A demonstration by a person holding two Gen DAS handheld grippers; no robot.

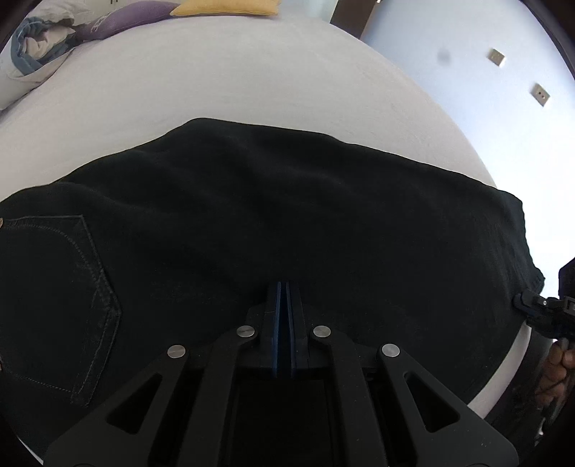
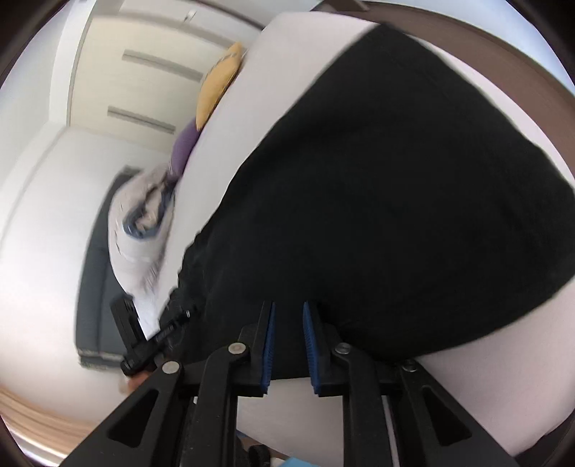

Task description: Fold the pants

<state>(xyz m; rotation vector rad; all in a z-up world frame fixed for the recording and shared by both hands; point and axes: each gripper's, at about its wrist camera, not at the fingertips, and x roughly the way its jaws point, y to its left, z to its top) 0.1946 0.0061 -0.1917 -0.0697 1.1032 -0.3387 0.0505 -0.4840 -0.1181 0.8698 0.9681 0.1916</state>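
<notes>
White bed (image 1: 251, 79) carries our black pants (image 1: 287, 215); our left tool (image 1: 286, 287) is closed, our right tool (image 2: 289, 309) narrowly parted over their edge.

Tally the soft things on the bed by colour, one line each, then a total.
Black: 1, the pants
Yellow: 1, a cushion
Purple: 1, a cushion
White and blue: 1, a crumpled bundle
Total: 4
</notes>
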